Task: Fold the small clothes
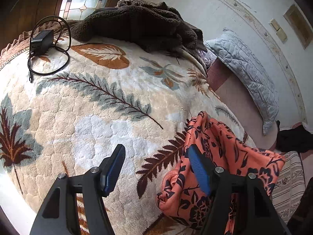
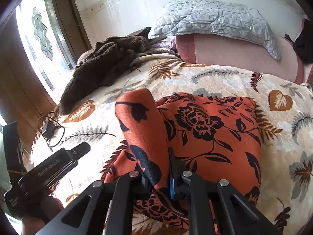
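Our right gripper (image 2: 156, 178) is clamped on a raised fold of the orange floral garment (image 2: 211, 135), its jaws drawn narrow with cloth pinched between them, while our left gripper (image 1: 156, 168) is spread wide with nothing between its blue pads (image 1: 115, 168), the right-side pad lying against the garment's edge. The garment lies bunched on the leaf-patterned blanket (image 1: 88, 117) covering the bed. Farther out we see a brown fleece (image 1: 137, 23), a black charger (image 1: 42, 41) with its coiled cable, and a grey quilted pillow (image 2: 215, 17) against the wall.
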Tool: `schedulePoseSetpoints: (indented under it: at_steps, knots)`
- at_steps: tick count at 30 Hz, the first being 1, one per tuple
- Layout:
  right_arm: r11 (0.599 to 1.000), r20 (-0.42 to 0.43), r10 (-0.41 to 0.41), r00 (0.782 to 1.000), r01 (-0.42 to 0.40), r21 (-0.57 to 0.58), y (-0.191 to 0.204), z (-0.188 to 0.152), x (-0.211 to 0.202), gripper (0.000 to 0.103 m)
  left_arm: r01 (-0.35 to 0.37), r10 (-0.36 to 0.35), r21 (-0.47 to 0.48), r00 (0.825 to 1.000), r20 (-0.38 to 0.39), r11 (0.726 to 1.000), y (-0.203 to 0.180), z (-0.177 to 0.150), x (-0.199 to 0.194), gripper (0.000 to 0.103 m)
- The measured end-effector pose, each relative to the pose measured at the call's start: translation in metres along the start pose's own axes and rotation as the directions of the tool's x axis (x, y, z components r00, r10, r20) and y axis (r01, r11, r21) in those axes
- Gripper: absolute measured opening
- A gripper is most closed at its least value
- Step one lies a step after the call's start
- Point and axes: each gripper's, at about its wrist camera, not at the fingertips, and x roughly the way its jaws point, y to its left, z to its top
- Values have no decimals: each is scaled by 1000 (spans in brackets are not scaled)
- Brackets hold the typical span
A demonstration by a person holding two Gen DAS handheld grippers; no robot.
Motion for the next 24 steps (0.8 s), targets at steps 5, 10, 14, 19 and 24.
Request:
schedulePoseSetpoints:
  at_steps: [5, 10, 14, 19, 24]
  knots:
    - [1000, -111, 3, 994, -4, -13, -1, -55, 46, 13, 22, -22, -22, 1000, 5, 1000, 7, 3, -4, 68]
    - [998, -68, 61, 996, -60, 16, -9, -55, 30, 21, 154, -152, 37, 987, -60, 987, -9, 0, 0, 68]
    - [989, -44, 133, 990, -130, 74, -26, -71, 11, 31, 302, -283, 71, 937, -205, 951, -35, -12, 15, 68]
    - [976, 18, 177, 984, -177, 126, -45, -100, -26, 50, 320, -270, 114, 909, -318, 941, -57, -30, 35, 68]
    - [957, 48, 202, 978, -208, 201, -74, -119, -51, 63, 292, -216, 150, 897, -385, 945, -73, -33, 50, 68]
